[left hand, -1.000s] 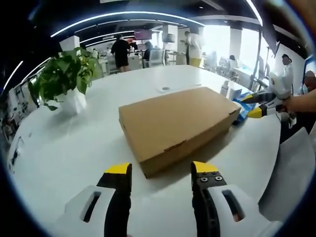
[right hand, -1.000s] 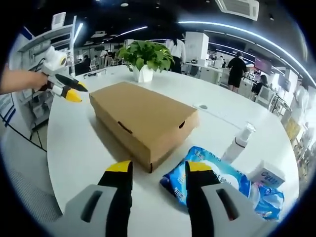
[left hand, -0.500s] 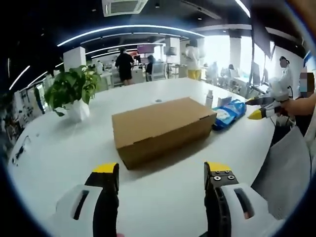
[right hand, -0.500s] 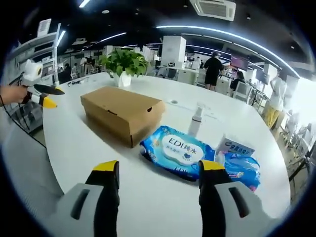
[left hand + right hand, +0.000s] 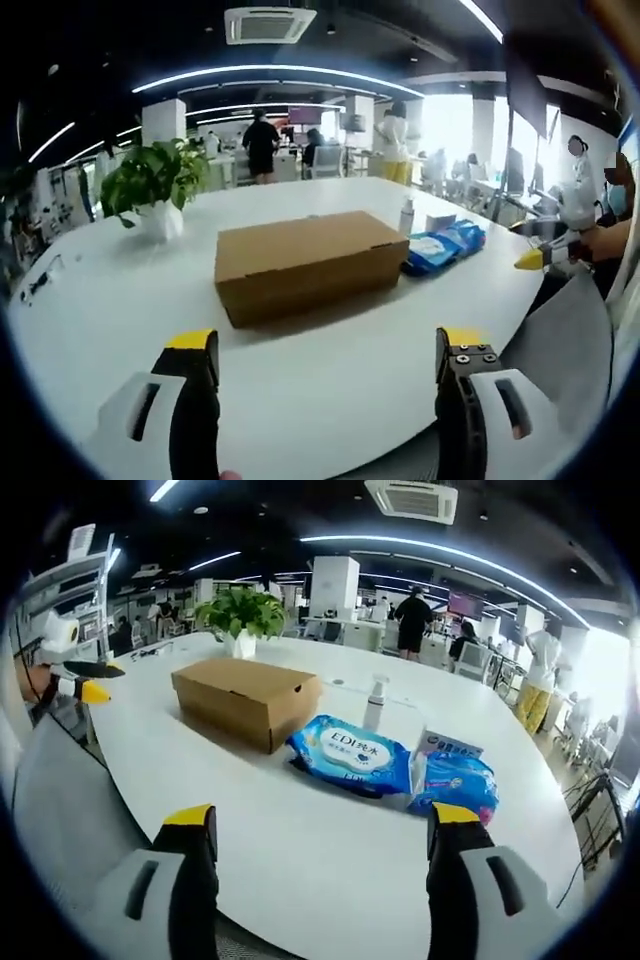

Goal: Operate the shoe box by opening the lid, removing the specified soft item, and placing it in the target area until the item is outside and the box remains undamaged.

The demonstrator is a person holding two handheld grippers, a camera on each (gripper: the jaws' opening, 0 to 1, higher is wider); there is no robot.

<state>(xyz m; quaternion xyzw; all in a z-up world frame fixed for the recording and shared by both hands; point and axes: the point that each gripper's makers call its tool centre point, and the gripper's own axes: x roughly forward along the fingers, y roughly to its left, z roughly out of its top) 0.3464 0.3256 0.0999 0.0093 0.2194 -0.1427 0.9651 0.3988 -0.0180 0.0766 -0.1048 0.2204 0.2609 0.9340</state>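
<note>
A closed brown cardboard shoe box [image 5: 308, 262] lies on the white round table [image 5: 120, 320], also seen in the right gripper view as the shoe box [image 5: 245, 697]. My left gripper [image 5: 328, 345] is open and held back near the table's edge, well short of the box. My right gripper [image 5: 325, 820] is open too, held back from the other side. The right gripper's yellow tips [image 5: 533, 257] show at the right of the left gripper view. The left gripper's tips [image 5: 88, 683] show at the left of the right gripper view.
A blue wipes pack [image 5: 348, 757], a smaller blue pack [image 5: 455, 783], a white carton [image 5: 448, 747] and a pump bottle [image 5: 375, 702] lie beside the box. A potted plant [image 5: 150, 185] stands at the table's far side. People stand among desks behind.
Both grippers have pulled back from the box and their jaws have spread wider. The box and packs now look smaller and farther away; they have not moved.
</note>
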